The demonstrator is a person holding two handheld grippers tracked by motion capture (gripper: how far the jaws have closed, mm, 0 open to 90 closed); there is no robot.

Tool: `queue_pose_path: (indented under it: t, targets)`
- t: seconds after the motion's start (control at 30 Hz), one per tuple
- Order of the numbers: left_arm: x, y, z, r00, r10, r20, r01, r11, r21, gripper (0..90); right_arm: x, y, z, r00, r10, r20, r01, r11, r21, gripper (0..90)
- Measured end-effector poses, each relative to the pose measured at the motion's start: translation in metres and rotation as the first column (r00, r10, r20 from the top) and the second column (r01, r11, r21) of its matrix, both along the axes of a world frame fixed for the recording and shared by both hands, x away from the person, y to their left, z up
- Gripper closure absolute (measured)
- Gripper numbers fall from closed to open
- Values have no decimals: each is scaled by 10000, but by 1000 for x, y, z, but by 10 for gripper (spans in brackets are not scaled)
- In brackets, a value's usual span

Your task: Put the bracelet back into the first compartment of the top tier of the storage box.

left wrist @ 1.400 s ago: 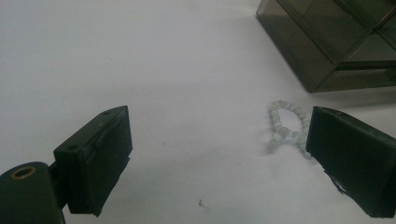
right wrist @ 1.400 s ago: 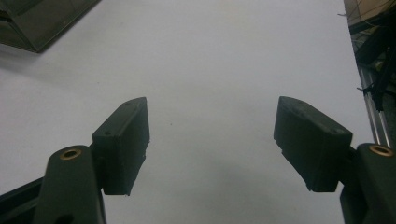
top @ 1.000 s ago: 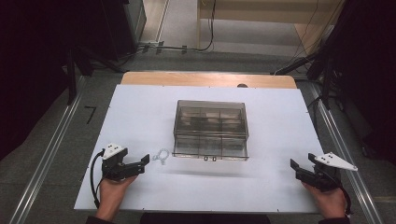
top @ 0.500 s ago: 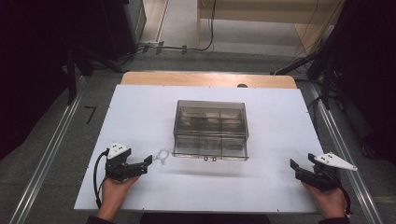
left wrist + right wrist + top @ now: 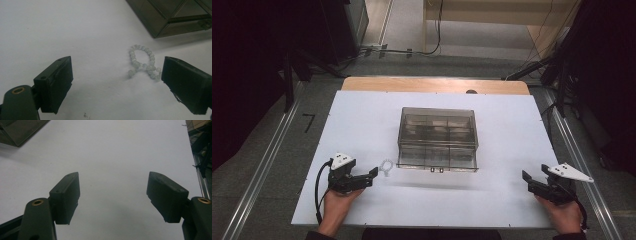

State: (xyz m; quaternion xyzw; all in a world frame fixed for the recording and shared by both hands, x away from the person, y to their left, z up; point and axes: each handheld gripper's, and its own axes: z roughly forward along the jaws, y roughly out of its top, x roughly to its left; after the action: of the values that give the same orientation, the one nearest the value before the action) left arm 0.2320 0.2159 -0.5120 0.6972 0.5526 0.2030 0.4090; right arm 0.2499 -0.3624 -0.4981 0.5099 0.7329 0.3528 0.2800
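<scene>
Smoky translucent plastic forms the compartment box (image 5: 437, 138), lid closed, at the middle of the white table (image 5: 512, 125). Just off its near left corner lies a small bracelet of pale beads (image 5: 143, 62), looped and crossed. The left gripper (image 5: 373, 174) points at it from close by, jaws wide apart and holding nothing. The right gripper (image 5: 527, 178) sits near the table's near right edge, jaws wide and empty.

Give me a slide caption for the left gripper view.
Open left gripper approaching a pale bead bracelet on the white table, smoky plastic box beyond.
</scene>
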Motion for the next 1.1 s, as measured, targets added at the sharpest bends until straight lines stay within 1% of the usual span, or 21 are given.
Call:
queue_pose_path:
  t: [0.1, 0.17, 0.27, 0.37, 0.47, 0.63, 0.67, 0.7, 0.77, 0.8, 0.93, 1.0, 1.1]
  targets:
    - [1, -1, -1, 10000, -51, -35, 50, 10000, -21, 114, 0, 0, 0, 10000, -1, -9, 1, 10000, -14, 256]
    - [1, -2, -1, 9999, -145, -76, 145, 9999, 15, 131, 0, 0, 0, 10000, -13, -16, 13, 10000, -8, 256]
    - [1, -4, -1, 9996, -275, -76, 276, 9996, 86, 135, 0, 0, 0, 10000, 12, 7, -12, 10000, -17, 254]
    - [2, -5, -2, 9991, -379, -171, 382, 9991, 159, 138, 0, 0, 0, 10000, -27, -9, 27, 10000, -29, 254]
    - [2, -6, -3, 9990, -424, -164, 426, 9990, 157, 172, 1, 0, 0, 10000, -34, -17, 34, 10000, -39, 254]
    - [3, -8, -4, 9980, -605, -187, 609, 9979, 235, 239, 1, 0, 0, 10000, -37, -12, 37, 10000, -31, 254]
    - [3, -8, -5, 9981, -600, -153, 604, 9978, 259, 275, 1, 0, 0, 10000, -31, -10, 31, 10000, -29, 254]
    - [3, -9, -5, 9981, -606, -131, 610, 9977, 296, 275, 1, 0, 0, 10000, -31, -10, 31, 10000, -29, 254]
    - [4, -9, -4, 9980, -625, -92, 628, 9973, 393, 331, 1, 0, 0, 10000, -46, -48, 45, 10000, -17, 254]
    - [4, -10, -5, 9977, -671, -69, 673, 9970, 394, 378, 1, 0, -1, 10000, -25, -46, 25, 10000, -33, 254]
    - [5, -10, -6, 9967, -812, -90, 815, 9956, 469, 435, 1, 0, -1, 10000, -11, -58, 11, 10000, -37, 254]
    - [5, -11, -7, 9963, -851, -136, 857, 9951, 494, 449, 1, 0, -1, 10000, 10, -46, -10, 10000, -51, 254]
    - [6, -12, -8, 9958, -905, -151, 912, 9944, 538, 513, 2, 0, -1, 10000, 18, -58, -18, 10000, -52, 254]
